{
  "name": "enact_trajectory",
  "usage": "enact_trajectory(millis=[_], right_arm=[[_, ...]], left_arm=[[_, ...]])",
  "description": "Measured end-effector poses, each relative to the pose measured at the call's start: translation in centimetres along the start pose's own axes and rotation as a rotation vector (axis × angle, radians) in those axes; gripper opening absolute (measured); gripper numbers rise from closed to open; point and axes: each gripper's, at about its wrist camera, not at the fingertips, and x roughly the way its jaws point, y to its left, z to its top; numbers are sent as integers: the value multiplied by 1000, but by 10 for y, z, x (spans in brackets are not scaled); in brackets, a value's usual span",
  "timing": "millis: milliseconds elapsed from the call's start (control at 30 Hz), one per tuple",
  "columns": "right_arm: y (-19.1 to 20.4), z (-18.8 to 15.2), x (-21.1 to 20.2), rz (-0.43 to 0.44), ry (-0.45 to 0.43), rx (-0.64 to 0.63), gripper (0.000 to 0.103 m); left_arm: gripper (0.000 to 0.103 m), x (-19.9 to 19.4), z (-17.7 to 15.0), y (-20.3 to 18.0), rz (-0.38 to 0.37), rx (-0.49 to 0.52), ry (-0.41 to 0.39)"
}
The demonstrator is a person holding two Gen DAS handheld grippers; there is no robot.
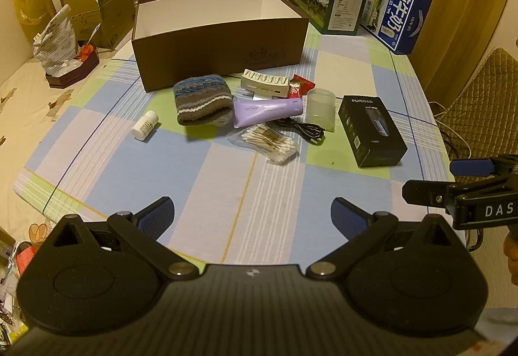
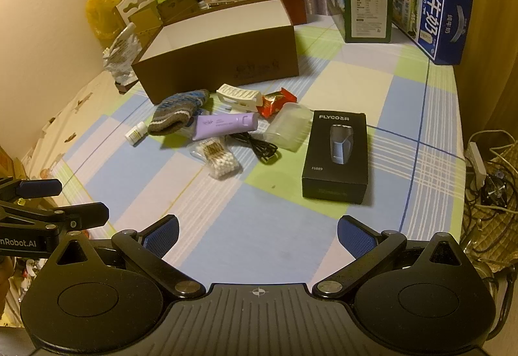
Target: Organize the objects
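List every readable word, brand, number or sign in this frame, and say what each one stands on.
"FLYCO": top of the black box.
"FS889": lower on that box's lid.
"纯牛奶": side of the blue carton.
"DAS": body of the right gripper, cut off by the frame edge.
"mRobot.AI": body of the left gripper, start cut off.
Too small or blurred: green carton label, purple tube, small white bottle, brown box emblem.

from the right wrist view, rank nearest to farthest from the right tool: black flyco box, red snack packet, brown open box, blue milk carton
1. black Flyco box, just ahead of the right tool, slightly right
2. red snack packet, mid-table
3. brown open box, behind the clutter, left
4. blue milk carton, far right corner
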Motion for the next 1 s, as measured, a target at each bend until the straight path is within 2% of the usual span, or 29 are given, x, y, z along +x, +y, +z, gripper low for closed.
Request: enact_trajectory(millis=[567, 1000], right_arm=[[6, 7, 5, -1, 10, -3, 101], [0, 15, 13, 4, 19, 5, 101]], left_arm=[[102, 2, 3, 4, 1, 2, 4], [102, 12, 17, 5, 2, 10, 19]])
